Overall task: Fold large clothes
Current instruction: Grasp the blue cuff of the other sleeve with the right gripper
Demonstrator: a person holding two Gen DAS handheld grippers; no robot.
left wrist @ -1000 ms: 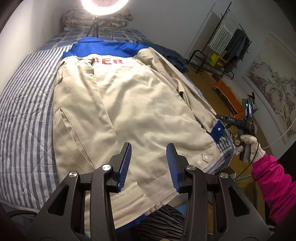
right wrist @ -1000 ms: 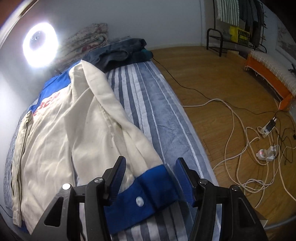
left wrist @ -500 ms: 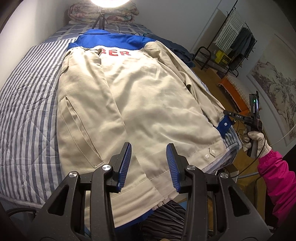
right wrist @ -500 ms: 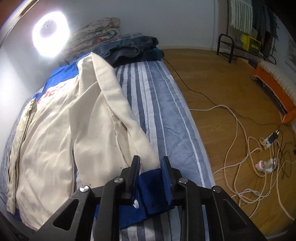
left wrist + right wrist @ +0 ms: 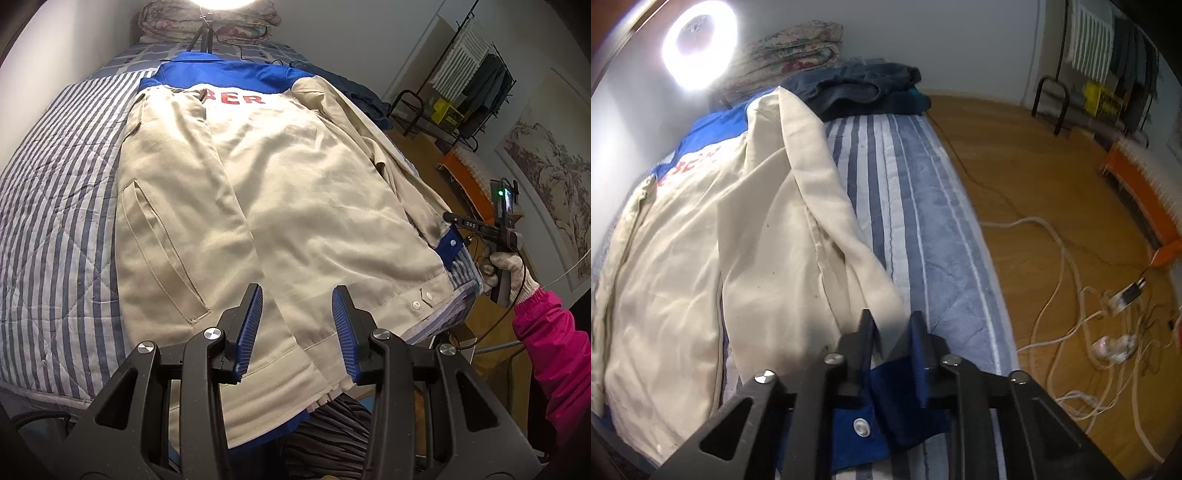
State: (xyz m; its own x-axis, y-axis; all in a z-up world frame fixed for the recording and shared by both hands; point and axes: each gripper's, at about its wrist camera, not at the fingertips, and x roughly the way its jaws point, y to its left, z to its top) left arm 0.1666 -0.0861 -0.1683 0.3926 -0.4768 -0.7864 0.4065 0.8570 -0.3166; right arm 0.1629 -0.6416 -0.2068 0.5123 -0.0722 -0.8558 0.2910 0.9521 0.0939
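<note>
- A beige work jacket (image 5: pixel 266 206) with a blue yoke and red lettering lies spread flat on the bed (image 5: pixel 55 206) — collar toward the far end, hem hanging over the near edge.
- Its right-side sleeve (image 5: pixel 827 206) runs along the bed's right edge and ends in a blue cuff (image 5: pixel 886 417) at the near right corner.
- The right gripper (image 5: pixel 892 325) has just been closing its fingers, and they now pinch the blue cuff, bunching the cloth between them.
- In the left wrist view that gripper (image 5: pixel 452 221) sits at the cuff, held by a gloved hand (image 5: pixel 511 269) in a pink sleeve (image 5: pixel 554 354).
- The left gripper (image 5: pixel 297 306) hangs above the jacket's hem near the bed's near edge, its 2 blue-padded fingers (image 5: pixel 251 325) apart with nothing between them.
- Dark blue clothes (image 5: pixel 864 88) and folded quilts (image 5: pixel 790 48) are piled at the bed's far end, beside a lit ring light (image 5: pixel 700 51).
- White cables (image 5: pixel 1071 280) lie on the wooden floor right of the bed.
</note>
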